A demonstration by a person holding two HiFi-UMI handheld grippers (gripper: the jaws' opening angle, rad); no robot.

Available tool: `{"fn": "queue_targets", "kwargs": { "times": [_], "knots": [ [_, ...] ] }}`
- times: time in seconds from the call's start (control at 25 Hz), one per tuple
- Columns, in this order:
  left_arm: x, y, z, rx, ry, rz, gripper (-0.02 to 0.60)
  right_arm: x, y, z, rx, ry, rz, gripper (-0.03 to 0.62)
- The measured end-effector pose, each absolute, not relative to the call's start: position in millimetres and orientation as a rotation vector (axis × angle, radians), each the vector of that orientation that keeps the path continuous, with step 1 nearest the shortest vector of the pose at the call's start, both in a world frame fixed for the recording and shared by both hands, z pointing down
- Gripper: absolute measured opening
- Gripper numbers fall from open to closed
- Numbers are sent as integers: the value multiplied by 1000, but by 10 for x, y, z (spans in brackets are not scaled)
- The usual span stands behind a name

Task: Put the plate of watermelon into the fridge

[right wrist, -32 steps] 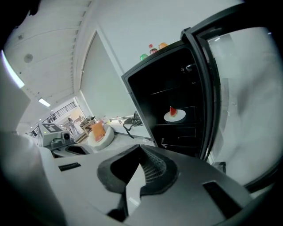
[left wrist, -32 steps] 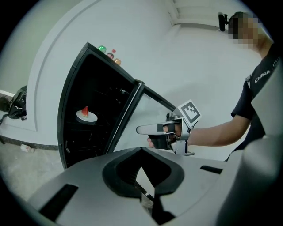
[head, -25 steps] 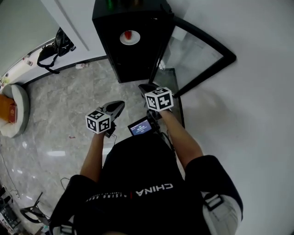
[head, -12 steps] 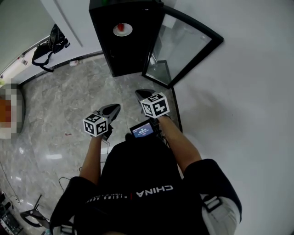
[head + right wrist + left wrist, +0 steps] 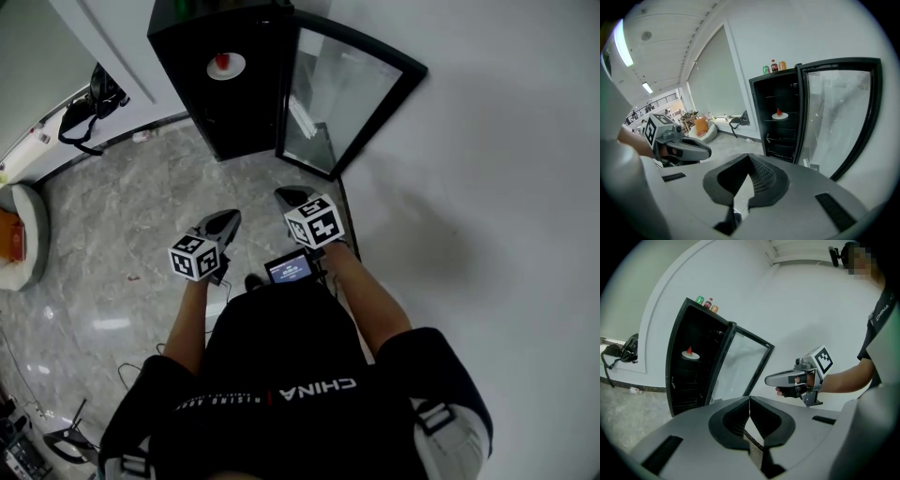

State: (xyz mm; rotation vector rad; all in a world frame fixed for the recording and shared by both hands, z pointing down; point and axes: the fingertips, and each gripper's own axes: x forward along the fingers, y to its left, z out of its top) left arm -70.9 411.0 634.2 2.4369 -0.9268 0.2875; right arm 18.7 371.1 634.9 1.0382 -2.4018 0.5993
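A white plate with a red watermelon piece (image 5: 226, 66) sits on a shelf inside the black fridge (image 5: 217, 103); it also shows as the plate (image 5: 690, 354) in the left gripper view and the plate (image 5: 779, 115) in the right gripper view. The fridge's glass door (image 5: 345, 94) stands open to the right. My left gripper (image 5: 230, 218) and right gripper (image 5: 284, 195) are held side by side over the floor, well short of the fridge. Both are shut with nothing in them: the left gripper (image 5: 749, 401), the right gripper (image 5: 749, 160).
Drink cans (image 5: 774, 67) stand on top of the fridge. A white wall (image 5: 487, 187) runs along the right. A black bag (image 5: 80, 108) lies by the far wall and a pale seat with an orange thing (image 5: 21, 246) sits at the left on the marble floor (image 5: 122, 216).
The fridge has slid up and left in the head view and looks farther off. Its glass door stands at a narrower angle than before. Both grippers stay shut and side by side.
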Motion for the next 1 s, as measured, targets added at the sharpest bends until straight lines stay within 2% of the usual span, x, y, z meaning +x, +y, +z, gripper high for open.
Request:
{"fn": "queue_targets", "kwargs": {
  "times": [0.2, 1.0],
  "knots": [
    [-459, 4094, 6308, 2465, -939, 342, 12, 328, 3665, 6310, 1029, -2432, 599, 15],
    [-274, 3997, 6392, 2453, -940, 325, 12, 464, 3563, 6415, 944, -2482, 609, 15]
  ]
}}
